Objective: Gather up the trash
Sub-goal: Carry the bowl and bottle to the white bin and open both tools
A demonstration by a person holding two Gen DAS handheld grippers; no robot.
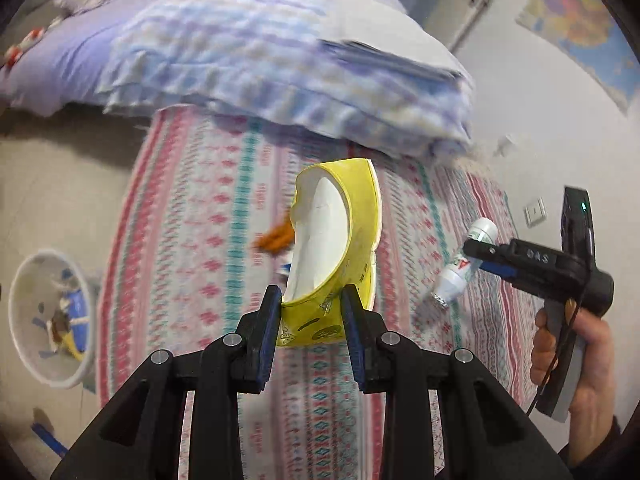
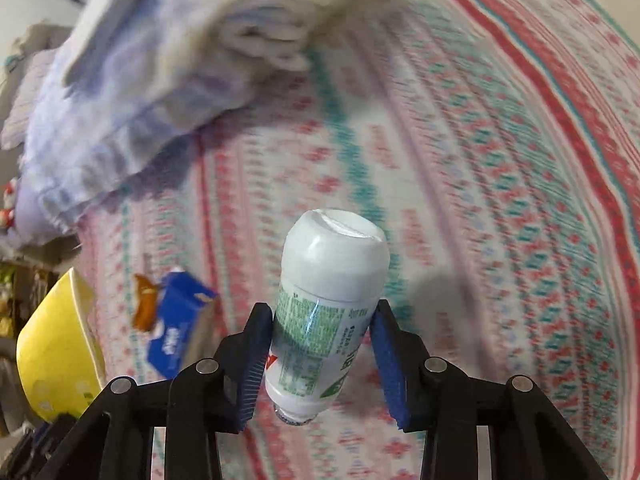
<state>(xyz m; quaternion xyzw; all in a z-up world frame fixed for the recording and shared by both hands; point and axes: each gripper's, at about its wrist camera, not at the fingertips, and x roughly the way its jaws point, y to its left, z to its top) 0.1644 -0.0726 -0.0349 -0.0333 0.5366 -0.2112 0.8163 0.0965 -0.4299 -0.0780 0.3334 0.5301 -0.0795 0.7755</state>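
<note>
My left gripper [image 1: 310, 304] is shut on a crushed yellow paper bowl [image 1: 336, 240] with a white inside, held above the patterned bed cover [image 1: 192, 240]. My right gripper [image 2: 320, 356] is shut on a white plastic bottle [image 2: 328, 300] with a green label, neck pointing back toward the camera. The bottle [image 1: 464, 268] and right gripper [image 1: 476, 250] also show at the right of the left wrist view. The yellow bowl [image 2: 56, 344] shows at the left edge of the right wrist view. A blue carton [image 2: 180, 320] and an orange wrapper [image 2: 146, 300] lie on the cover.
A white trash bin [image 1: 48, 320] holding scraps stands on the floor at the left of the bed. A folded blue-checked quilt [image 1: 280, 60] lies across the bed behind. An orange wrapper [image 1: 276, 238] lies behind the bowl. A wall with a map [image 1: 580, 20] is at right.
</note>
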